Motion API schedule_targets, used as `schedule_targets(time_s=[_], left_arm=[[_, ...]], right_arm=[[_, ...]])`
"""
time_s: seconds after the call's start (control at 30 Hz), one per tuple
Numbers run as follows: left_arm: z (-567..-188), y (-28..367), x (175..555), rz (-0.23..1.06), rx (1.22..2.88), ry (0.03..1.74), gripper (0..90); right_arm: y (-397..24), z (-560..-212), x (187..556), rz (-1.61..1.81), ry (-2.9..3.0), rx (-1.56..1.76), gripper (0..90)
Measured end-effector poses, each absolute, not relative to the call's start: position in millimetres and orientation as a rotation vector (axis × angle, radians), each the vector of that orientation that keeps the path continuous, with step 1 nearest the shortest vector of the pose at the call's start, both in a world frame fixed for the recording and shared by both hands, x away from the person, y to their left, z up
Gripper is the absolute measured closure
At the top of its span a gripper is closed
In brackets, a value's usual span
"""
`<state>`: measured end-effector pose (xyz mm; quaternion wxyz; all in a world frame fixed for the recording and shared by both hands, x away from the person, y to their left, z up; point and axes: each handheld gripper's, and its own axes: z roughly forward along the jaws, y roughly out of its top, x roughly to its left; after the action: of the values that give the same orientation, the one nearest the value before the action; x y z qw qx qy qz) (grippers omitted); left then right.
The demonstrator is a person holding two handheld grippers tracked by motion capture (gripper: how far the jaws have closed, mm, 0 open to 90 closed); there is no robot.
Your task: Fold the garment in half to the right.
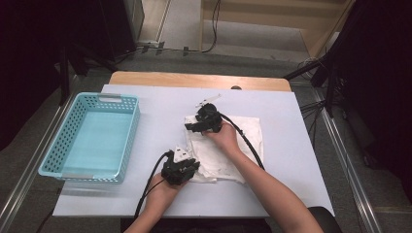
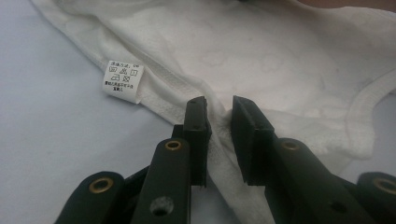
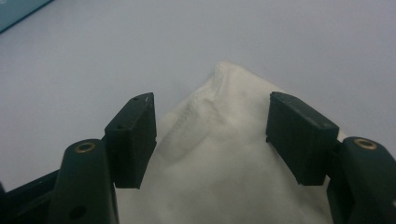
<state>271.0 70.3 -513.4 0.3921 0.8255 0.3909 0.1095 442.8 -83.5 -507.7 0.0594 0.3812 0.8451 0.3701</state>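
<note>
A table [image 1: 145, 99] with a pale lavender-white top fills the middle of the high view; a strip of light wood [image 1: 194, 80] shows along its far edge. Around it lies grey carpeted floor [image 1: 272, 65]. At upper centre a lighter floor strip [image 1: 182, 22] runs away, edged at upper right by a wooden step or platform [image 1: 272, 12]. Dark tripod legs [image 1: 311, 68] and cables [image 1: 311, 107] stand at right. Both upper corners are deep in shadow, while the tabletop is evenly lit.
</note>
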Motion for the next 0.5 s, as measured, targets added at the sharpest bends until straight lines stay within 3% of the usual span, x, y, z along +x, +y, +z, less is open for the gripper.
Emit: schedule_targets(time_s=[0.13, 0.33, 0.5], left_arm=[[-513.4, 70.1, 270.7, 0.283, 2.098, 0.990, 75.9], [-513.4, 70.5, 271.1, 0.276, 2.094, 0.993, 75.9], [-512.9, 66.6, 269.0, 0.307, 2.105, 0.982, 77.0]], right_arm=[[-76.7, -509.1, 439.7, 1.077, 2.535, 1.102, 33.4], [-68.5, -510.5, 432.9, 1.013, 2.485, 1.062, 48.4], [-69.5, -509.7, 432.1, 1.008, 2.480, 1.073, 73.2]])
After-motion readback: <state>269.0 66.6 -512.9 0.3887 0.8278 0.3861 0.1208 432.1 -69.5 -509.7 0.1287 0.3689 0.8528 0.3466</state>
